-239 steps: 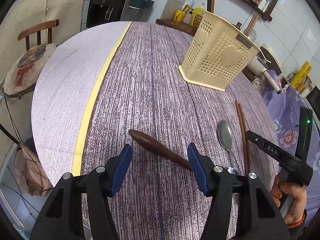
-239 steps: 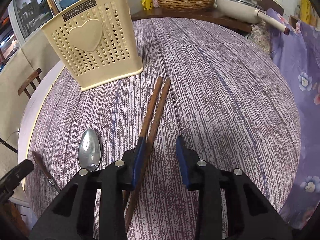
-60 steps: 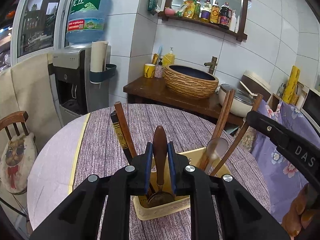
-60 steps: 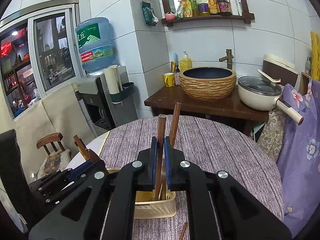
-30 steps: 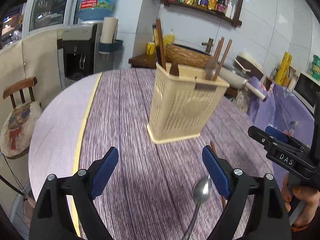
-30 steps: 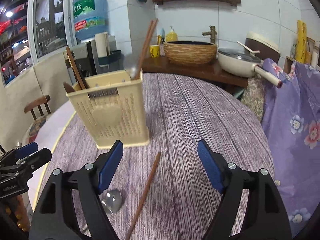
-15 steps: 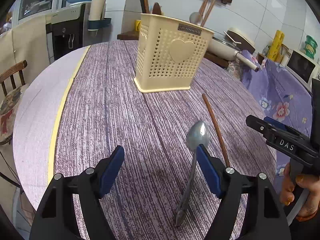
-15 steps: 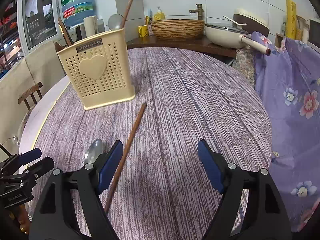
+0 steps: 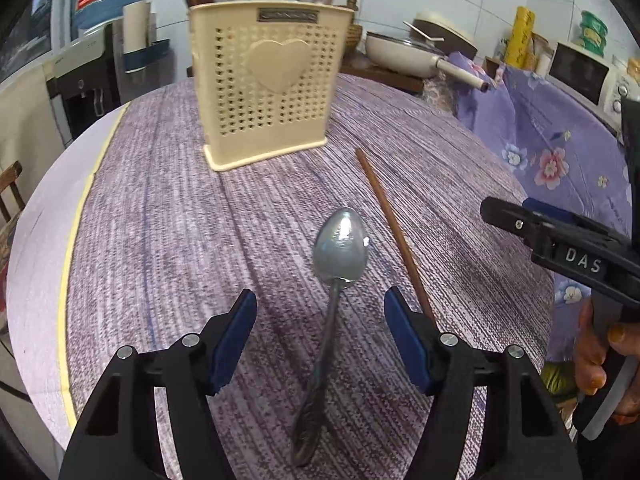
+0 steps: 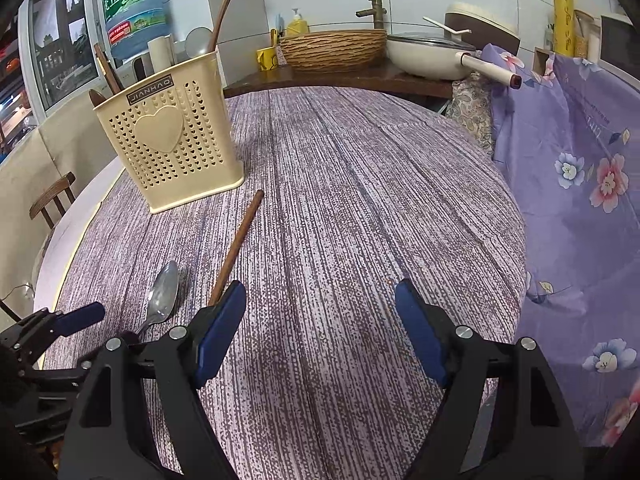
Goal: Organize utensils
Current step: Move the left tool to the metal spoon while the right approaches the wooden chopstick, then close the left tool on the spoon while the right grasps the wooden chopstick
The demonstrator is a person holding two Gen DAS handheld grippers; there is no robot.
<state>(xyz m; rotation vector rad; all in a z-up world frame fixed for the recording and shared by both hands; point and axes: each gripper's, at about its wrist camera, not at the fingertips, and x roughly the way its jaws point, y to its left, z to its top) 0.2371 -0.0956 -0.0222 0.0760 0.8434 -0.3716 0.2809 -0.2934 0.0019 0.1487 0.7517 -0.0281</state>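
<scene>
Left wrist view: our left gripper (image 9: 320,332) has come down from the cream utensil holder (image 9: 266,92) to the metal spoon (image 9: 340,240) lying on the purple tablecloth (image 9: 160,220). Its jaws have just been closing in, yet they stand apart, with the spoon's thin handle between them and neither pad pressing on it. A moment ago the spoon sat off toward the right pad; now it is centred. In the right wrist view our right gripper (image 10: 320,328) hangs wide apart and empty, with the single wooden chopstick (image 10: 238,244) just beside its left pad. The holder already carries several utensils, so we judge the spoon and the chopstick are what is left, the spoon being picked next.
</scene>
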